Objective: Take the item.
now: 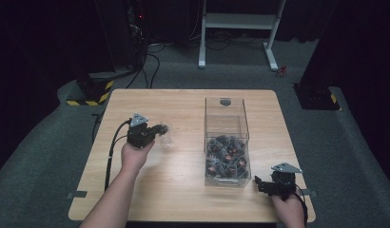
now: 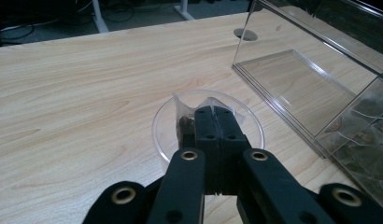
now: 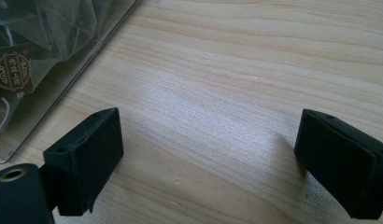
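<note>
In the left gripper view, the left gripper [image 2: 216, 122] is seen with its fingers pressed together on a small clear-wrapped packet [image 2: 187, 122]. Most of the packet is hidden behind the black fingers; only a dark lump at the left and crinkled transparent film poking up on both sides can be made out, and no label can be read. The packet is held over a round clear dish [image 2: 164, 122] on the table [image 2: 77, 93] — whether it touches the dish floor cannot be told. The dish's near rim is cut off by the gripper body.

In the right gripper view, the right gripper [image 3: 208, 149] is shown with its fingers wide apart and nothing between them but bare wood. At the upper left, a corner of the clear box [image 3: 59, 93] is cut off by the frame edge; wrapped packets with a round gold-printed seal are glimpsed inside, blurred.

From the high view, the left gripper [image 1: 157, 129] is seen left of centre with the dish [image 1: 165, 138] faint beside its tip, hard to distinguish from the wood. The right gripper [image 1: 259, 183] lies at the near right edge, just beside the box [image 1: 226, 114] — its near compartment is heaped with dark packets [image 1: 226, 156], the far one holding none.
</note>
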Demonstrator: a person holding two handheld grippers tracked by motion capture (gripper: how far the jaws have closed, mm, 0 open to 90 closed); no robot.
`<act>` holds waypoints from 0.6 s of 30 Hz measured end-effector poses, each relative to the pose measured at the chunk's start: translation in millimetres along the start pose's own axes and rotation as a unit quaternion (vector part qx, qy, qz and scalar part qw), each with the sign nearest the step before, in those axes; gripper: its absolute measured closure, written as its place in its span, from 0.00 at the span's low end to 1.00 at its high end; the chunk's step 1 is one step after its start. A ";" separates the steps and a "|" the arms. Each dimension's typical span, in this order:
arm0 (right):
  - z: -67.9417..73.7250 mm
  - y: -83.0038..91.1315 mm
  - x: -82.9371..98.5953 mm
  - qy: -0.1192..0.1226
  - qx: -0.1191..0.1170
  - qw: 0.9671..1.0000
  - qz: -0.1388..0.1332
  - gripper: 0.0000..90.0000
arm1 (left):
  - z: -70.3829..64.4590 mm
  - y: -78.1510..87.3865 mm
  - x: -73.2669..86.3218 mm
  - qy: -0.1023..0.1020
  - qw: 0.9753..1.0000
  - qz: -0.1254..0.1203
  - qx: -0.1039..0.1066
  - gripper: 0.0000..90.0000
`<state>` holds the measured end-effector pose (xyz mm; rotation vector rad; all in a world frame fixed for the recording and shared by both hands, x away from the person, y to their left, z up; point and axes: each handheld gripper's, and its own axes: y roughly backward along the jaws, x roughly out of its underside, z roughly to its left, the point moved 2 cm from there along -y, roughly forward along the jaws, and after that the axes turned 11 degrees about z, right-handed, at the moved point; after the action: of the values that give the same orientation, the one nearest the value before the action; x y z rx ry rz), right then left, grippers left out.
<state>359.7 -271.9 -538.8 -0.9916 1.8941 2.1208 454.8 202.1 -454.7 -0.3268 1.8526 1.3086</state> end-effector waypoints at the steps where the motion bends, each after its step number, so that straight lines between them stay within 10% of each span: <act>1: 0.0 0.0 0.0 0.000 0.000 1.000 0.000 0.09 | -0.1 0.0 -0.2 0.000 1.000 -0.001 0.001 0.98; 18: 0.0 0.0 0.0 0.000 0.000 1.000 0.000 0.09 | -7.7 6.4 -4.9 -0.005 1.000 -0.016 0.015 0.58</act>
<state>359.6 -271.9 -538.8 -0.9917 1.8942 2.1211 450.3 196.9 -445.9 -0.3330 1.8503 1.2564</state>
